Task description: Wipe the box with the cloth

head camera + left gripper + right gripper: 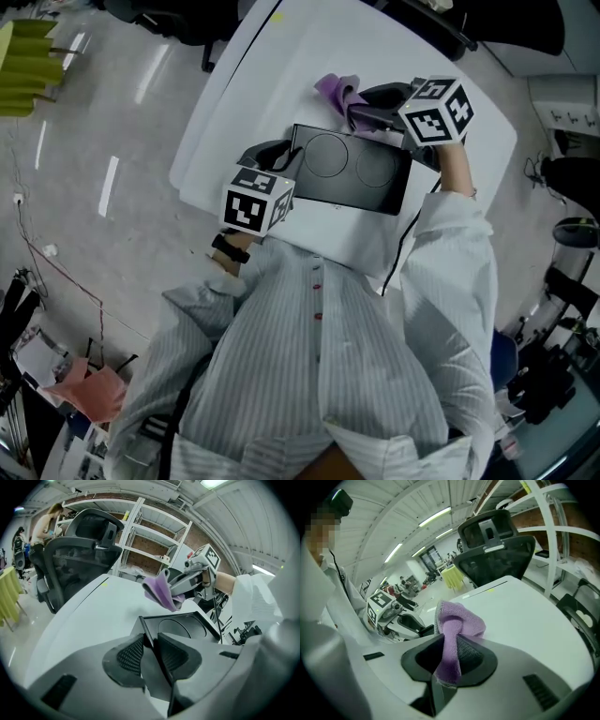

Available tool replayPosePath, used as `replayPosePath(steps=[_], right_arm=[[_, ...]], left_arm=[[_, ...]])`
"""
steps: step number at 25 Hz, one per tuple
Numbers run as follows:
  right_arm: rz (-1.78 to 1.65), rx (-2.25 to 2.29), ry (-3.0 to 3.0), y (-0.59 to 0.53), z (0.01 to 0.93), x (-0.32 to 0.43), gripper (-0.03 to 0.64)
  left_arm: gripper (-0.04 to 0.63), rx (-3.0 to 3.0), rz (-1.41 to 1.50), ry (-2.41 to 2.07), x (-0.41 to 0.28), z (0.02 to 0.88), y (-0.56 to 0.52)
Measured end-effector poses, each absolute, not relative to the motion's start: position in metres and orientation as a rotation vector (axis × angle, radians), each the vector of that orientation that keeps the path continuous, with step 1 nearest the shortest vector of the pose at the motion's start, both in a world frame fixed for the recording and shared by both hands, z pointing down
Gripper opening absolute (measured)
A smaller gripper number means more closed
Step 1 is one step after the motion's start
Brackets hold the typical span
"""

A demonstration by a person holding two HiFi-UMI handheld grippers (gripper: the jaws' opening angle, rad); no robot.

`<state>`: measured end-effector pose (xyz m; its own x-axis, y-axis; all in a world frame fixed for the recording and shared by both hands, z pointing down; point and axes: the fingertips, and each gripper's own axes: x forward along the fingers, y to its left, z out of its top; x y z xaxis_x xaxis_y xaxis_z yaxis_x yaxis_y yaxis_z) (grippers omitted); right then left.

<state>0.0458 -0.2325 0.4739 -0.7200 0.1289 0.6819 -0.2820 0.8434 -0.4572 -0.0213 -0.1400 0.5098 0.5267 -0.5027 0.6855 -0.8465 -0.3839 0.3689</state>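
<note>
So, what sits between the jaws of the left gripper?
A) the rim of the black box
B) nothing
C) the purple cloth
A: the left gripper has its jaws closed on the rim of the box; the cloth is in the right gripper.

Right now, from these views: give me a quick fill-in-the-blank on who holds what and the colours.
1. The cloth pinched in the right gripper is ____ in colour.
2. The left gripper is shut on the rim of the box, which is ____ in colour.
3. The box's top shows ____ circular outlines.
4. The table under the box is ____.

Missing words: purple; black; two; white.
</note>
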Motion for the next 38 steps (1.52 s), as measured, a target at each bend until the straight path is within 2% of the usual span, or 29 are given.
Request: replayPosePath(steps=[9,21,29,38], right_arm=[[0.687,-0.202,-2.144,-0.222,0.522,-0.017,0.075],[0.713,-0.565,-1.937,-0.190,0.543,-0.035,0.071],[0.727,-0.564,-1.943,-0.190,0.542,-0.022,0.069],[0.765,-0.476,-1.926,-0.187,0.537,0.028,0.069]], left_arm=[[0.083,2.064,0.628,-1.093,-0.024,0.510,-0.140],[0.083,2.049,0.590,-1.097,-0.030,0.510,-0.137],[0.083,2.039,0.585,-1.106,-0.030,0.512,-0.138],[0.083,2.041,0.594,-1.106,-0.029,0.508,-0.135]])
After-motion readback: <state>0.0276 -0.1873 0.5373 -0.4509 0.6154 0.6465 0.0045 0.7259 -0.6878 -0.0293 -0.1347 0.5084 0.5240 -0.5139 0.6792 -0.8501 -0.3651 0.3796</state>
